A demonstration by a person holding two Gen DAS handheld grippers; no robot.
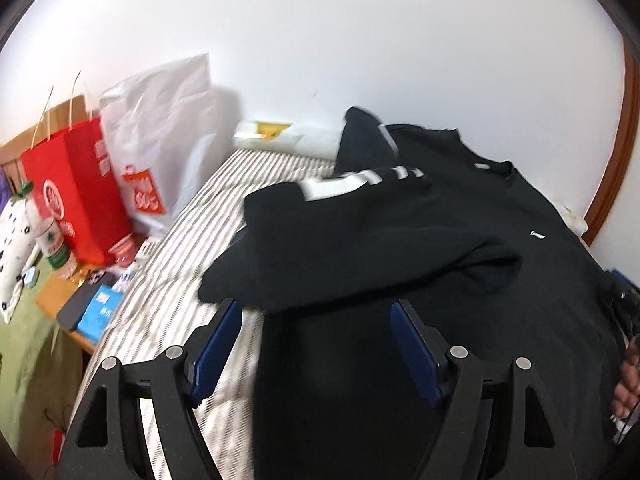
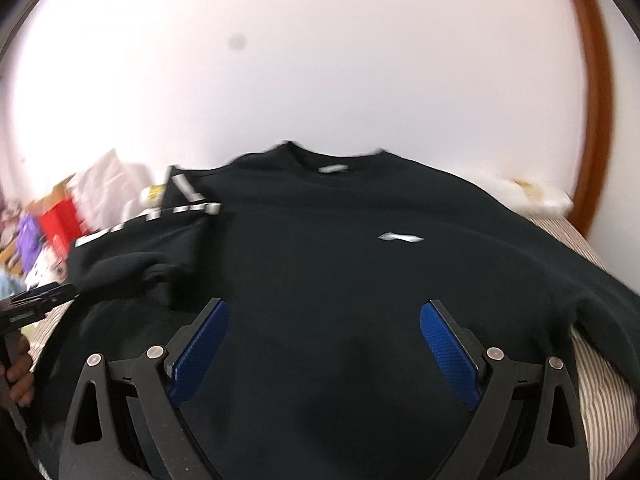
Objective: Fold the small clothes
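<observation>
Blue-padded, my left gripper (image 1: 316, 308) hangs released over the black cotton sweatshirt (image 1: 440, 264) on the striped bedsheet (image 1: 192, 248); my right gripper (image 2: 324, 308) gapes empty too. Its folded sleeve (image 1: 348, 236) lies at twelve o'clock of my left gripper, running nine to three; the unfolded sleeve (image 2: 580, 276) sits at two o'clock of my right, nearer it. White sleeve lettering (image 1: 360, 180) is unreadable; the chest logo (image 2: 401, 237) is a swoosh.

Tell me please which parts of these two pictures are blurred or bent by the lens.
Left wrist view: the red paper bag and the striped bedsheet are smeared by motion, and the wooden frame bows with the fisheye. Right wrist view: the black sweatshirt has a soft collar edge, the clutter at far left is blurred, and the white wall looks overexposed.
</observation>
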